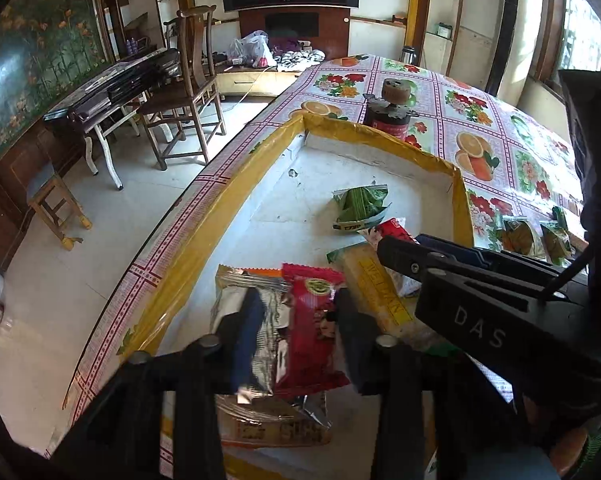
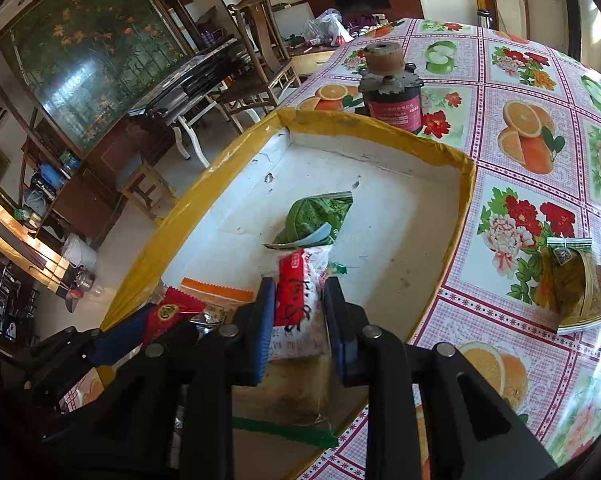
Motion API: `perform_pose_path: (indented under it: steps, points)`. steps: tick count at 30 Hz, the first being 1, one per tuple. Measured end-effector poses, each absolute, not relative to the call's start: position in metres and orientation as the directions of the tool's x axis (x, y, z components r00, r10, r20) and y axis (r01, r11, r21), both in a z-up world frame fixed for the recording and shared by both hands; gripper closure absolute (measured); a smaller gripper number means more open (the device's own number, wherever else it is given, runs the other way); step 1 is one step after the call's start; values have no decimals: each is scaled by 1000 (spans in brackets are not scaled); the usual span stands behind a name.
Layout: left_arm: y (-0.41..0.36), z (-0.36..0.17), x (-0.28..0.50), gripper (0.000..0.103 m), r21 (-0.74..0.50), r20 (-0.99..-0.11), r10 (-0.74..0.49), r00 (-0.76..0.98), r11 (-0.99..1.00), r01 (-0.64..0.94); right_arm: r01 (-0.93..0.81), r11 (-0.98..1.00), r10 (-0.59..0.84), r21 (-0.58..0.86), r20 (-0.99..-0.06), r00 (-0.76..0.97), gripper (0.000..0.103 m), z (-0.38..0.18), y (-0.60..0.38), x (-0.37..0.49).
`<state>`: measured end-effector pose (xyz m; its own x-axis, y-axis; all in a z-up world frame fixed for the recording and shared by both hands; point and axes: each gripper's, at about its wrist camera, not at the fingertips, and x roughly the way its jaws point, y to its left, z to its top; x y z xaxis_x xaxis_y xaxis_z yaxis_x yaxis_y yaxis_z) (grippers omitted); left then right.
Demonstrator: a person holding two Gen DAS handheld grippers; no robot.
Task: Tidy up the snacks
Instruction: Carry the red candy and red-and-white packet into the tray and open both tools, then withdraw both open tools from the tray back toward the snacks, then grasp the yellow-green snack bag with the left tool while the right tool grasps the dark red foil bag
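Crowding the tray (image 1: 220,208): snack packets (image 1: 360,208), a motor (image 1: 388,116) behind.

The letters "DAS" stand in pale print on the black right gripper (image 1: 396,250), seen from the left wrist. Yellow letters run along the long pale packet (image 1: 380,292) beside it, but they are too bent to read for sure. The red packet (image 1: 310,328) has a round green badge near its top, with marks too small to read. In the right wrist view, the white packet (image 2: 298,304) has a red strip and dark brush writing. The black can (image 2: 392,110) on the table (image 2: 500,80) wears a pink label with tiny, blurred print.
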<state>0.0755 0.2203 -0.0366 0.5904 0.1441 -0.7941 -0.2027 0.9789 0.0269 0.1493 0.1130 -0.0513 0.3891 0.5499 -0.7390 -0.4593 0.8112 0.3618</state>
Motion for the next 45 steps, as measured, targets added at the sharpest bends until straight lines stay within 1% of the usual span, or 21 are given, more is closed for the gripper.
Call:
perform_pose_path:
  steps: [1,2,10,19,26,39,45]
  points:
    - [220,-35,72,31,33,-786,154,598,978,-208,-458,813,550,360,-735,398,59,-49,111,148]
    - [220,-33,70,30,33,-778,156,609,977,-209,-454,816,548,358,-730,409,55,-47,108,146]
    - [210,-26,62,30,13,-768,140,625,979,-204,-388,840,535,379,-696,478,54,-35,57,123]
    - [175,-23,55,30,10,-766,93,636,991,-133,-248,881,472,404,-705,529,54,-45,-23,100]
    - [150,-20,50,30,3,-766,54,640,997,-81,-180,898,430,402,-707,562,54,-45,-72,81]
    - [90,-24,56,30,-24,-796,-48,604,999,48,-24,924,319,383,-733,600,54,-57,-163,48]
    - [71,-25,61,30,-34,-808,-71,585,997,75,28,928,277,372,-738,615,52,-59,-196,38]
